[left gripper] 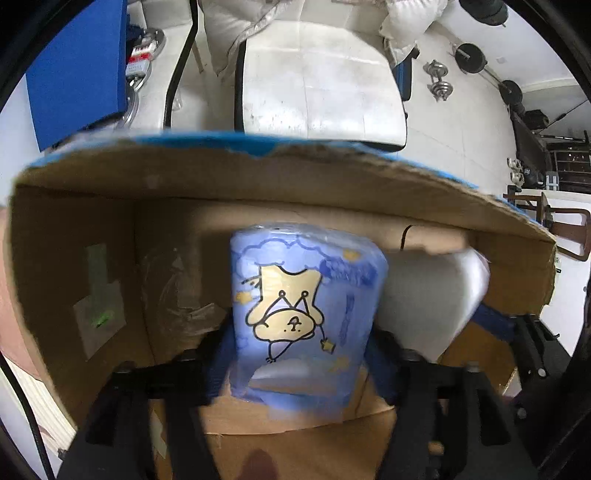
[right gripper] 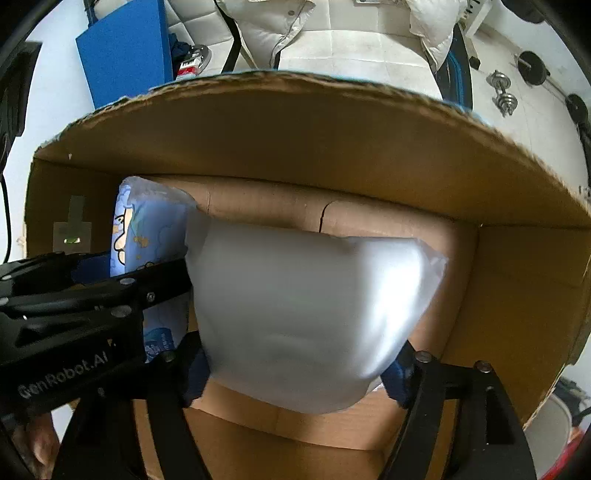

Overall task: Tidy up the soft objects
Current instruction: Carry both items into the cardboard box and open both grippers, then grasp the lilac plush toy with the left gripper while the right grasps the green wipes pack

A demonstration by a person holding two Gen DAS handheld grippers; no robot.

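Observation:
My left gripper (left gripper: 301, 354) is shut on a blue soft pack with a cartoon bear (left gripper: 303, 317) and holds it upright inside an open cardboard box (left gripper: 258, 173). My right gripper (right gripper: 299, 358) is shut on a plain white soft pack (right gripper: 306, 317) and holds it inside the same box (right gripper: 295, 140), just to the right of the blue pack (right gripper: 147, 229). The white pack also shows in the left wrist view (left gripper: 428, 291), touching the blue pack's right side. The left gripper's black body (right gripper: 74, 306) crosses the right wrist view at the left.
Behind the box stands a white cushioned seat (left gripper: 317, 81) with a white puffer jacket (right gripper: 280, 22) on it. A blue board (left gripper: 77, 66) leans at the far left. Dumbbells (left gripper: 439, 81) and weight plates (left gripper: 471, 57) lie on the white floor at the right.

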